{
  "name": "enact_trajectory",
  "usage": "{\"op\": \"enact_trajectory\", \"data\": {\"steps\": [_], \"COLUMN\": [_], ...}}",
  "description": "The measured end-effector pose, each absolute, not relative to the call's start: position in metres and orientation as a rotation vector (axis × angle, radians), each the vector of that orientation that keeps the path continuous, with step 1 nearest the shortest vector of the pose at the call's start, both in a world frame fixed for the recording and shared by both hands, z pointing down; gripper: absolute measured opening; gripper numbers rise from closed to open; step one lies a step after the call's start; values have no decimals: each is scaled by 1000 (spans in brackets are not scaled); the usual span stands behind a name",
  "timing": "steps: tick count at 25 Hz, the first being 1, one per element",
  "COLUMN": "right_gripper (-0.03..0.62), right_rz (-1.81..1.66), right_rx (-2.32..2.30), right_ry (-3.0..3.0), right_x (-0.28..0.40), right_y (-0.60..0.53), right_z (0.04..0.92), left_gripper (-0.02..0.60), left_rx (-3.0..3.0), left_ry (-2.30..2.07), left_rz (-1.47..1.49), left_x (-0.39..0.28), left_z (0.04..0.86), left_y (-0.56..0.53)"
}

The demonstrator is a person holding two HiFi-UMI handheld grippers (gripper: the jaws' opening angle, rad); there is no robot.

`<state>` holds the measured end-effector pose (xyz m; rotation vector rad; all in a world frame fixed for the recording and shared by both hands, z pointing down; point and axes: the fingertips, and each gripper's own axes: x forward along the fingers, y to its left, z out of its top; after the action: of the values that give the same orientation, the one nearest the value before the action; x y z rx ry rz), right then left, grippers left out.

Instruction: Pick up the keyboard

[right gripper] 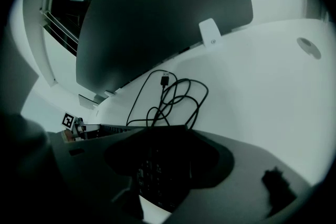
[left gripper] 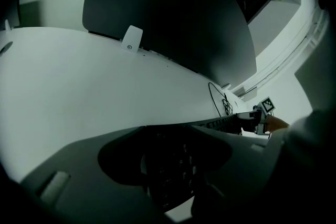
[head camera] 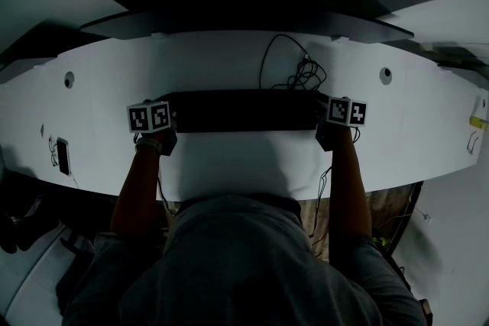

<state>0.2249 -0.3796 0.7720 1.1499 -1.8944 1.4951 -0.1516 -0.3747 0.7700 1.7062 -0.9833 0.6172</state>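
The keyboard (head camera: pixel 244 111) lies flat on the desk (head camera: pixel 229 61). The left gripper (head camera: pixel 170 127) and right gripper (head camera: pixel 324 127) straddle its opposite ends, jaws apart, apparently positioned for a balanced, level lift.

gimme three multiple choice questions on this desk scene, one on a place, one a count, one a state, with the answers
1. Where does the black cable lie?
A) behind the right end of the keyboard
B) on the floor
C) across the keys

2. How many grippers are at the keyboard?
A) none
B) one
C) two

3. The cable's plug is:
A) in a socket
B) loose on the desk
C) in a gripper

Answers:
1 A, the head view shows its coil beyond that end.
2 C, the left gripper and the right gripper each sit at one end.
3 B, the right gripper view shows it lying free.
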Motion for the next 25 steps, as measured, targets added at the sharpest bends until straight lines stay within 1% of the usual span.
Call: {"op": "enact_trajectory", "data": {"steps": [5,8,14,20,25], "right_gripper": [242,241,236,236,236], "right_rz": [1480,1463,1413,1361,1267], "right_rx": [1165,1194,1219,1267,1322], "right_ry": [-1887,-1885,-1928,-2009,-2106], "right_x": [224,225,223,223,218], "right_y": [-381,-379,-377,-369,-368], "right_z": [772,770,756,724,680], "left_gripper": [249,236,239,239,239], "left_rx": [1662,1656,1682,1760,1851], "left_ry": [-1008,-1024,-1032,-1057,-1092], "left_rz": [639,639,624,579,521], "left_x": [-151,-149,-150,-150,-155], "left_z": [771,771,761,730,689], "left_y": [-375,-374,-372,-369,-371]}}
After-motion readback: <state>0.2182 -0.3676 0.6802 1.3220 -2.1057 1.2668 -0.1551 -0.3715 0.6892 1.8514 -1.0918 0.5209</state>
